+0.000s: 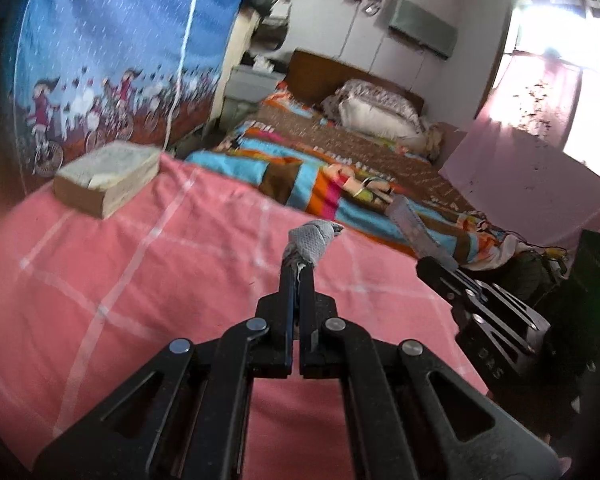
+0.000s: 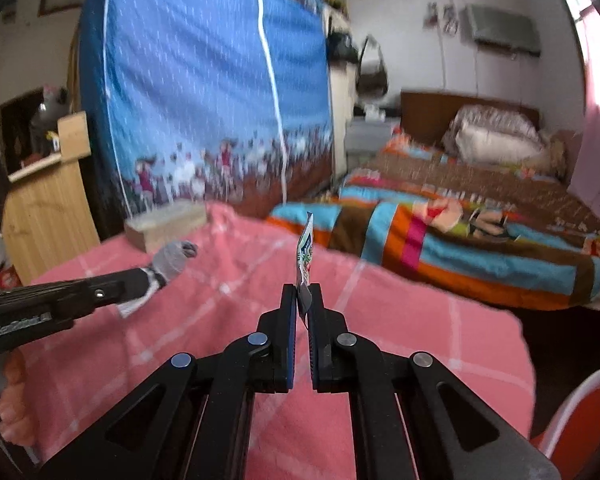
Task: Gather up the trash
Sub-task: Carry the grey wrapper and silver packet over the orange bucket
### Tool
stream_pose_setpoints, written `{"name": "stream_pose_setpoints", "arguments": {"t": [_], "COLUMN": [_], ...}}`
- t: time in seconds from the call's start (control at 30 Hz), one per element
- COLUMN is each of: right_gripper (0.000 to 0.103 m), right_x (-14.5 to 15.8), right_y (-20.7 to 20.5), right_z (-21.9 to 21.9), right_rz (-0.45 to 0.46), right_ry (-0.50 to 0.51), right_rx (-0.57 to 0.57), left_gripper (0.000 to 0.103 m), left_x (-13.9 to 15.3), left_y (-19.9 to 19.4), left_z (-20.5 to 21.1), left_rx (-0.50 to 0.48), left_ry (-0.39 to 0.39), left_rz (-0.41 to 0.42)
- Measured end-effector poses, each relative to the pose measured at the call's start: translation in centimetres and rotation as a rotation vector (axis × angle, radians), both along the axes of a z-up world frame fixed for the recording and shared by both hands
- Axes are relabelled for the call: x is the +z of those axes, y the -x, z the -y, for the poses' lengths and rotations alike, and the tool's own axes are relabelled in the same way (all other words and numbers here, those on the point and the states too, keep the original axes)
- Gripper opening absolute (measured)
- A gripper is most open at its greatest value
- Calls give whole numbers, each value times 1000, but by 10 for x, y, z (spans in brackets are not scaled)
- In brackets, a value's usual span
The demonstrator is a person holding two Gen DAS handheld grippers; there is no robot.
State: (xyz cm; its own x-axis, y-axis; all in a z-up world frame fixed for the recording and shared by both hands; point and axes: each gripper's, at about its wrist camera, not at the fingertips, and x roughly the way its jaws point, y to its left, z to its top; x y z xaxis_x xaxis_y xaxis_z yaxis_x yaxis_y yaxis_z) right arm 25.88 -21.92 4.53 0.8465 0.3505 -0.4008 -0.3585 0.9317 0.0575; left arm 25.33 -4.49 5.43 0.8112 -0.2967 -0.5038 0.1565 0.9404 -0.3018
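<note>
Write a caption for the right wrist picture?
Right gripper pinches a wrapper above the pink cloth.

I see a table covered by a pink checked cloth [image 1: 148, 280]. A thick old book [image 1: 108, 178] lies flat near its far left corner. The rest of the cloth I can see carries nothing else.

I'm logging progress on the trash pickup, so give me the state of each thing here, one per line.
Left tool: shut on the grey wad.
Grey wad: crumpled, held clear above the pink cloth.
Right tool: shut on the wrapper.
Wrapper: flat, standing upright, pinched at its lower end.
Book: closed, lying flat on the pink cloth.
Pillows: stacked at the bed's head.
</note>
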Motion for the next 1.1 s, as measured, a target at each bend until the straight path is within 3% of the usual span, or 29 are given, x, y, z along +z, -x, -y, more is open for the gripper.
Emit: {"name": "stream_pose_setpoints", "arguments": {"t": [0.3,0.53,0.83,1.1], "right_gripper": [3,3,3,4], "right_x": [27,46,48,37], "right_y": [70,111,141,151], "right_z": [58,103,154,193], "right_rz": [241,370,404,319], "right_ry": [-36,-23,-28,-41], "right_rx": [-141,-263,-410,-526], "left_gripper": [5,5,5,5], "left_x": [34,50,47,28], "left_y": [37,59,73,73], "left_z": [54,112,172,217], "left_rx": [-102,-229,-373,-469], "left_ry": [-48,-68,-94,-108], "left_rz": [233,348,384,299]}}
